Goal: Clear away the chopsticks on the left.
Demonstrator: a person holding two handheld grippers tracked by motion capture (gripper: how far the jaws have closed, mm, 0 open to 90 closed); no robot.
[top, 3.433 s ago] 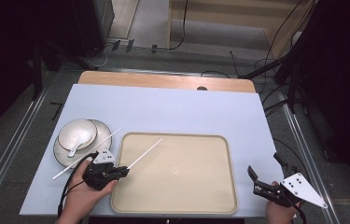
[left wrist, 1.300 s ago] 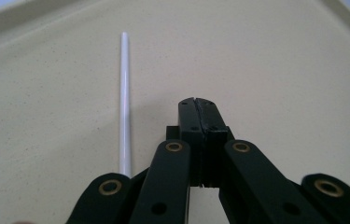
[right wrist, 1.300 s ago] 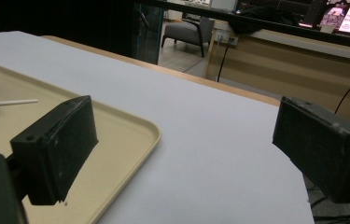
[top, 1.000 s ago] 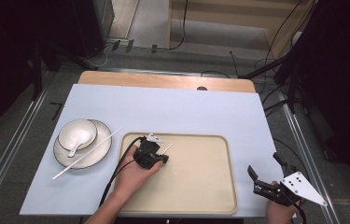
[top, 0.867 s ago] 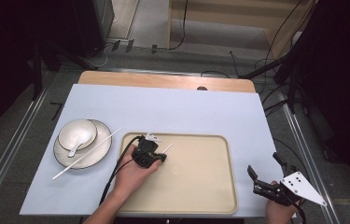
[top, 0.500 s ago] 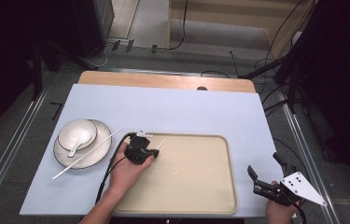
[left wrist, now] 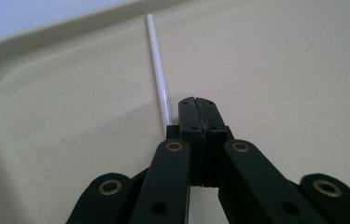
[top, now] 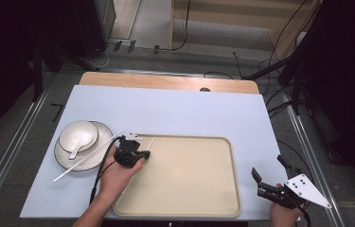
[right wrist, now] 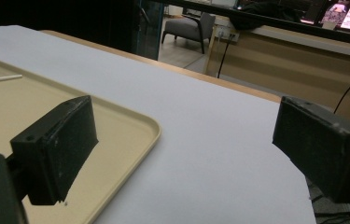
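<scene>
A cream tray (top: 189, 184) lies in the front middle of the pale blue table. My left gripper (top: 143, 153) hovers low over the tray's far left corner, jaws shut pad to pad (left wrist: 195, 105). A thin white chopstick (left wrist: 158, 70) lies on the tray along the left side of the pads and passes under the left finger; whether it is pinched I cannot tell. Its far tip (top: 151, 140) points at the tray's rim. My right gripper (top: 270, 187) rests at the table's front right, open, with nothing between its fingers (right wrist: 182, 140).
A plate (top: 66, 158) with a white bowl (top: 73, 132) and spoon (top: 78, 144) stands left of the tray. A second white chopstick (top: 68, 172) lies slanted across the plate. The tray's rim (right wrist: 130, 126) is near my right gripper. Cables trail behind the table.
The left hand and its shut gripper have slid left across the tray toward its far left corner, and the chopstick's tip has shifted left with it. The right gripper has stayed still.
</scene>
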